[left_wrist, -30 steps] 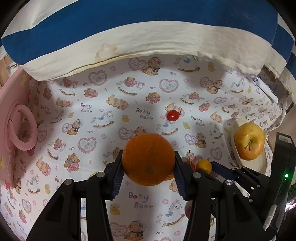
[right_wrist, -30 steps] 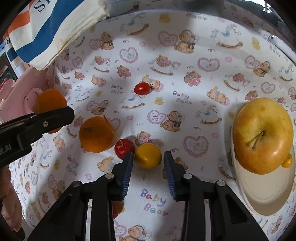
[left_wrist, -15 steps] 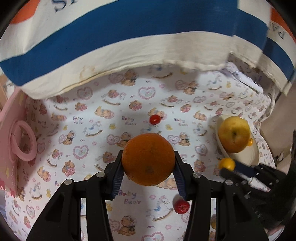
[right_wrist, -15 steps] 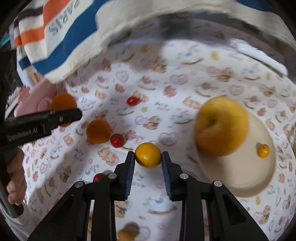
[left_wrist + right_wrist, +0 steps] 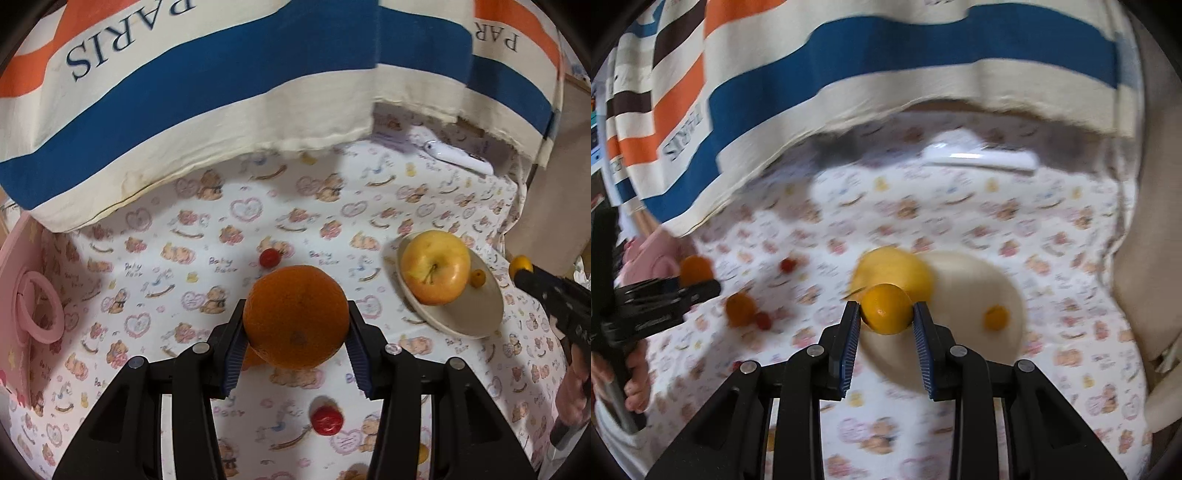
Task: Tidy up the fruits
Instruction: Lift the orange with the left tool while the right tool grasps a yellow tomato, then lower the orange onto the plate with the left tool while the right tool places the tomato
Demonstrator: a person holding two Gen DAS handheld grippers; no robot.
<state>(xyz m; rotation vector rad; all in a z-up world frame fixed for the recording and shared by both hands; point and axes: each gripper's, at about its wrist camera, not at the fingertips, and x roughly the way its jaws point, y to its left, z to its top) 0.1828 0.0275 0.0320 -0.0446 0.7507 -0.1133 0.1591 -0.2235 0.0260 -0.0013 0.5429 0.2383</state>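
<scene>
Only the left wrist view shows the smooth, round apple (image 5: pixel 436 272) sharply on its plate (image 5: pixel 476 325) at 3 o'clock. Left gripper (image 5: pixel 295 334) clamps a dimpled orange (image 5: pixel 295 317) — right gripper (image 5: pixel 886 314) pinches a small glossy yellow fruit (image 5: pixel 885 308).

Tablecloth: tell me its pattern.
The tablecloth is white with teddy bears, pink hearts and "Baby Bear" lettering; clearest in the left wrist view.
</scene>
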